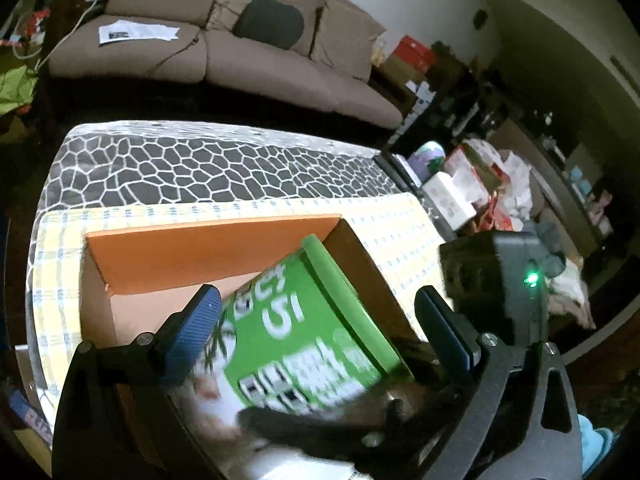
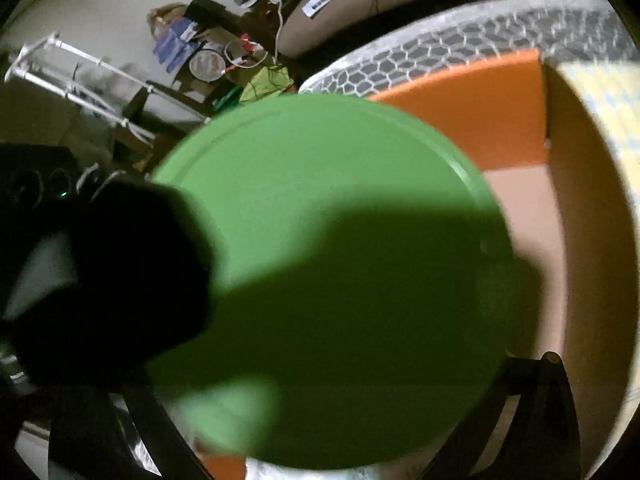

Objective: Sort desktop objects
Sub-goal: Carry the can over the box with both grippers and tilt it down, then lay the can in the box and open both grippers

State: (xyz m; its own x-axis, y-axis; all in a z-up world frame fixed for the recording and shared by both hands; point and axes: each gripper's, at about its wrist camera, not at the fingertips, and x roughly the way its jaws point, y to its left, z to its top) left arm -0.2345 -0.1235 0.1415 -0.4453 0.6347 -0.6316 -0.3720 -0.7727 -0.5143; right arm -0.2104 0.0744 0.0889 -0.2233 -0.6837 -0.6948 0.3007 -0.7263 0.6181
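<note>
**Green tub going over the orange box**

Left gripper (image 1: pixel 320 324): fingers spread wide, gripping nothing. Between them, tilted, blurred, the green-lidded canister (image 1: pixel 304 344) is hanging over the open orange box (image 1: pixel 208 256), which is sitting on a checked cloth (image 1: pixel 384 224).

Right gripper: canister's lid (image 2: pixel 332 280) is filling the view just ahead; fingertips hidden, grip cannot be told.

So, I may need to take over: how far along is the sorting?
Nothing sits visibly in the orange box yet. In hand: the green-lidded canister, tilted over the box between the left gripper fingers. Left: setting it down; other items aren't visible.
</note>
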